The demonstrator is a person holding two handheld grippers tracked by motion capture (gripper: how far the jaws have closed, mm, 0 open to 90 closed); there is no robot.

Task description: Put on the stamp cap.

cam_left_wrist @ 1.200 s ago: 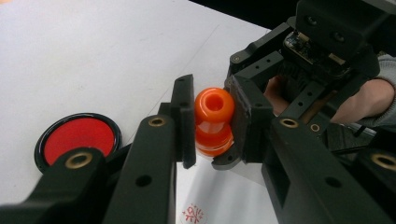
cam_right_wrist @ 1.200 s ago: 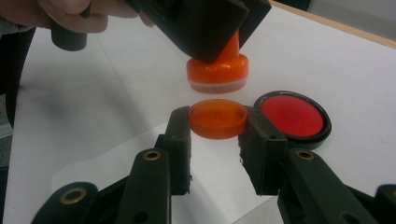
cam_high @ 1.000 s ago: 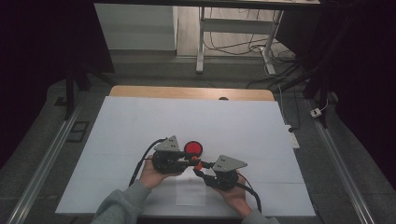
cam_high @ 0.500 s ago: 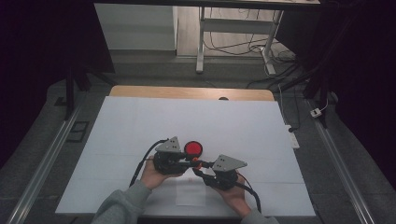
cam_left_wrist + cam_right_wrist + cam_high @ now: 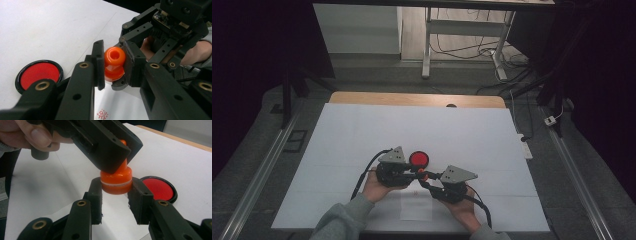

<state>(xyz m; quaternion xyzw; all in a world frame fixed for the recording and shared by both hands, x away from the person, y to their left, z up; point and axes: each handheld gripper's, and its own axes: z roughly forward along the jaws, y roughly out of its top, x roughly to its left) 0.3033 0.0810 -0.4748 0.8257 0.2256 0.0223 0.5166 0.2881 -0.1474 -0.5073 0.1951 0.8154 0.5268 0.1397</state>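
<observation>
The orange stamp [image 5: 116, 181] is held just above the white worktop [image 5: 362, 135], beside the red ink pad [image 5: 419, 159]. Its knob is clamped by the left hand-held gripper [image 5: 113, 66]; its base is clamped by the right hand-held gripper [image 5: 115, 195]. This two-point hold probably allows the halves to be pulled or twisted apart. A red imprint [image 5: 102, 114] is seen on the paper slip [image 5: 415, 208]; its characters cannot be read.

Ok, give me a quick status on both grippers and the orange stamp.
Left gripper shut on orange stamp knob. Right gripper shut on its base. Red ink pad beside, clear of the jaws.
</observation>
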